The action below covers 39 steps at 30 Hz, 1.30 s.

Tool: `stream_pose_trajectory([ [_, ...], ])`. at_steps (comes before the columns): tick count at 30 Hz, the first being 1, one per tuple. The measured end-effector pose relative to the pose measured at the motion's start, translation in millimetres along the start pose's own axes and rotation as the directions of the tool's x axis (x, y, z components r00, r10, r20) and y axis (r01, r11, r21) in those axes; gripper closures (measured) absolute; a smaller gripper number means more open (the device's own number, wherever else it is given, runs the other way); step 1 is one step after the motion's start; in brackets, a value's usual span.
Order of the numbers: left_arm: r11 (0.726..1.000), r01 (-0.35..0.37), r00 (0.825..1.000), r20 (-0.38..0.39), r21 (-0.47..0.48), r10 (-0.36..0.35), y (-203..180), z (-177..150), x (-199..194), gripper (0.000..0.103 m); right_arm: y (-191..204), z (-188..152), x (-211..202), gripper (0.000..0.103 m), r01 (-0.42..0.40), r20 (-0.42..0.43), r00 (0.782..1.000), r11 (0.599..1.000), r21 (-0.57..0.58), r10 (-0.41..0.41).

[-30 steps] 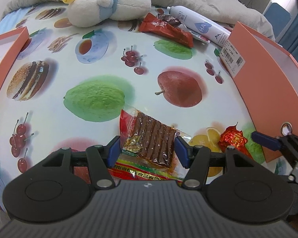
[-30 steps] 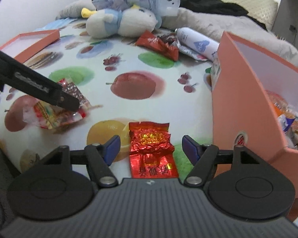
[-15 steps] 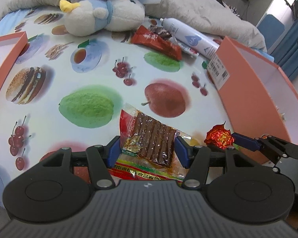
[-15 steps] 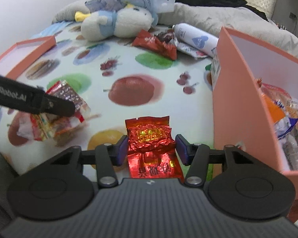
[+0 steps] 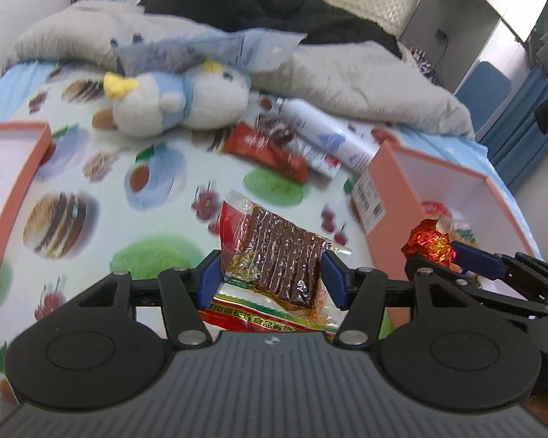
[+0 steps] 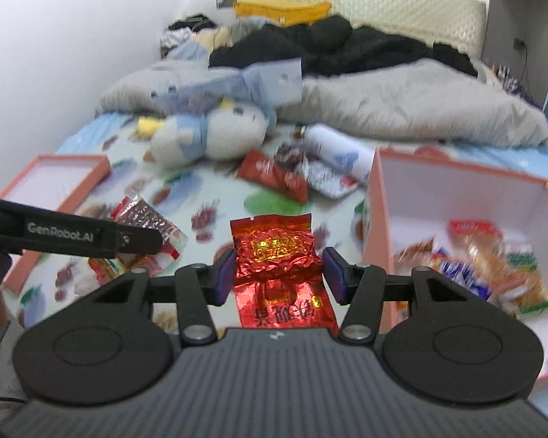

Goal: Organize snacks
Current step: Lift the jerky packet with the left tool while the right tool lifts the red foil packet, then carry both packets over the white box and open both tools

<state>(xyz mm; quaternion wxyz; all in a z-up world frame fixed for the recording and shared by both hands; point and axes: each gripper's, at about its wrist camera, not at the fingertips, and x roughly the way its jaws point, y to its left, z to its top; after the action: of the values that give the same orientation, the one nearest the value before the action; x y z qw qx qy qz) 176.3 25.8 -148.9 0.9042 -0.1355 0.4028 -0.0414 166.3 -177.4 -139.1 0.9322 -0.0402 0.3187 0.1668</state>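
Observation:
My left gripper (image 5: 272, 273) is shut on a clear packet of brown snack sticks (image 5: 281, 255), held up off the fruit-print bedspread (image 5: 153, 182). My right gripper (image 6: 279, 273) is shut on a crinkled red foil packet (image 6: 277, 252), also lifted. In the left wrist view the red foil packet (image 5: 429, 242) hangs at the right, in front of the orange box (image 5: 383, 197). In the right wrist view the stick packet (image 6: 146, 215) shows at the left behind a left gripper finger (image 6: 139, 242). The orange box (image 6: 378, 226) holds several snack packets (image 6: 475, 255).
An orange lid (image 5: 14, 189) lies at the left edge of the bed. Farther back are a plush toy (image 5: 179, 106), a red snack packet (image 5: 266, 149), a white bottle (image 5: 325, 127) and a grey blanket (image 5: 347, 73) with dark clothes.
The right jaws closed on the red foil packet that lay between them. Both grippers then rose off the bedspread with their packets, so the views now look farther up the bed.

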Motion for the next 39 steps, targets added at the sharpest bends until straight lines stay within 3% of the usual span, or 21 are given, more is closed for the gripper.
stream_pose_trajectory([
  [12, 0.997, 0.067, 0.994, 0.079, 0.033, -0.070, -45, 52, -24, 0.039, -34, 48, -32, 0.049, 0.038, 0.110, 0.993, 0.999, 0.016, -0.039],
  [25, 0.984, 0.133, 0.977, 0.153, 0.115, -0.150, -109, 89, -45, 0.039, -90, 75, -77, 0.049, 0.108, 0.219, 0.968, 0.992, 0.067, -0.120],
  [33, 0.975, 0.167, 0.971, 0.146, 0.146, -0.188, -148, 98, -39, 0.039, -120, 74, -92, 0.049, 0.179, 0.259, 0.945, 0.978, 0.110, -0.202],
  [39, 0.966, 0.173, 0.977, 0.087, 0.192, -0.193, -185, 92, -8, 0.039, -160, 55, -83, 0.049, 0.246, 0.205, 0.939, 0.957, 0.153, -0.275],
])
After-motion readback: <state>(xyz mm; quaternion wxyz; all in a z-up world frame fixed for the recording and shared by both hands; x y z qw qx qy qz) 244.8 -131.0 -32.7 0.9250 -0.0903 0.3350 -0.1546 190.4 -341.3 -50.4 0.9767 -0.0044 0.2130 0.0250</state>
